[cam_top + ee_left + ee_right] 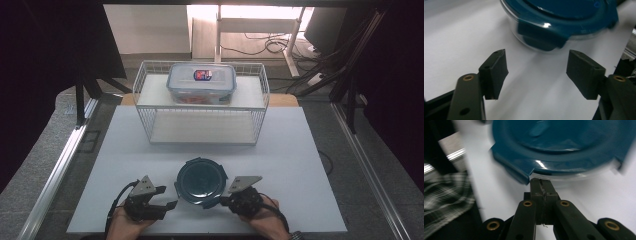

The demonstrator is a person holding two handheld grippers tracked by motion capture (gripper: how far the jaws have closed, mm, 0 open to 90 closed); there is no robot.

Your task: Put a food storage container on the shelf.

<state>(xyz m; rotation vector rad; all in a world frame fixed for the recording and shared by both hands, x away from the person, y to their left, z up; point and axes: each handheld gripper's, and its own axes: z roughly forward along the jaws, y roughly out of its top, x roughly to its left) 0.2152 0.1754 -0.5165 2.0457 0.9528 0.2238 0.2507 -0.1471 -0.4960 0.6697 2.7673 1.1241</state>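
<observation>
A round glass container with a dark teal clip lid (201,182) stands near the front edge of the white board, between my two grippers. My left gripper (166,197) sits just left of it and is open. In the left gripper view its jaws (536,60) stand wide apart over bare board, a short way from a lid clip of the container (564,20). My right gripper (223,200) is on the container's right side. In the right gripper view its jaws (541,181) are pressed together, tips touching under the lid's rim (564,147), with nothing seen between them.
A white wire shelf basket (200,110) stands at the back of the board, with a clear rectangular lidded box (201,82) on its top. Metal rails (60,165) run along both sides of the table. A plaid sleeve (446,197) lies left of the right gripper.
</observation>
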